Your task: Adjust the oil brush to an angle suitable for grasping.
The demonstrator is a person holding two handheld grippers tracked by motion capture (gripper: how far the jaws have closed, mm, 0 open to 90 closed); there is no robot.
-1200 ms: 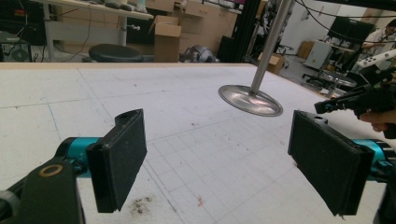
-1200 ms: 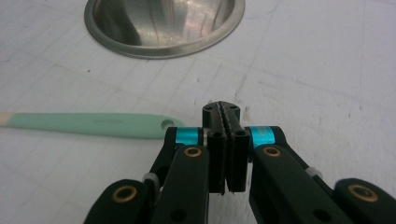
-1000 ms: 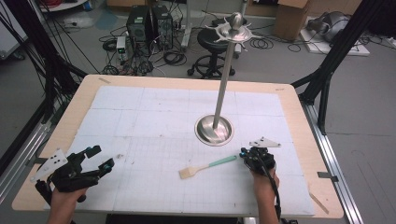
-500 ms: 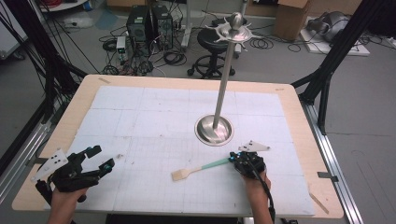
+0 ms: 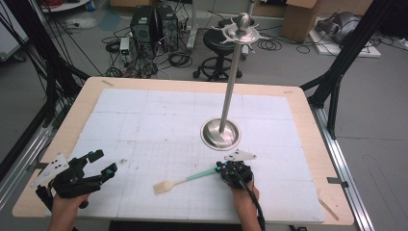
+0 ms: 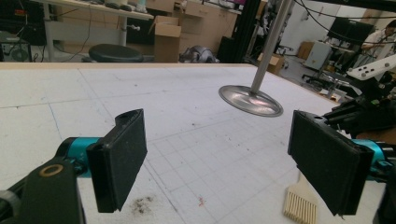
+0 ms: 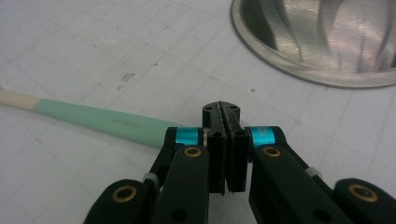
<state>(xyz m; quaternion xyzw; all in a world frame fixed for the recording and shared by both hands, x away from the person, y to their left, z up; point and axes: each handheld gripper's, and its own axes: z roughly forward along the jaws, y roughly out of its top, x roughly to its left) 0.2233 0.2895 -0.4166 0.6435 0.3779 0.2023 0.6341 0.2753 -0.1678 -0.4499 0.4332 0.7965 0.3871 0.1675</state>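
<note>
The right hand-held gripper (image 5: pixel 226 169), jaws clamped shut on the brush (image 5: pixel 185 179) handle's green end low over the counter (image 5: pixel 298 103), seemed mid-carry, likely next to lift it toward the stand (image 5: pixel 221 133), while the left hand-held gripper (image 5: pixel 98 163) waited open.

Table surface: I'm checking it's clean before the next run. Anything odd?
Yes: dark crumbs and a small red speck lie on the white gridded mat, just ahead of the left gripper.

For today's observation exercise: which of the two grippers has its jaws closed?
The right gripper, beside the brush's green handle, has its jaws pressed together; the left gripper holds its jaws wide apart.
</note>
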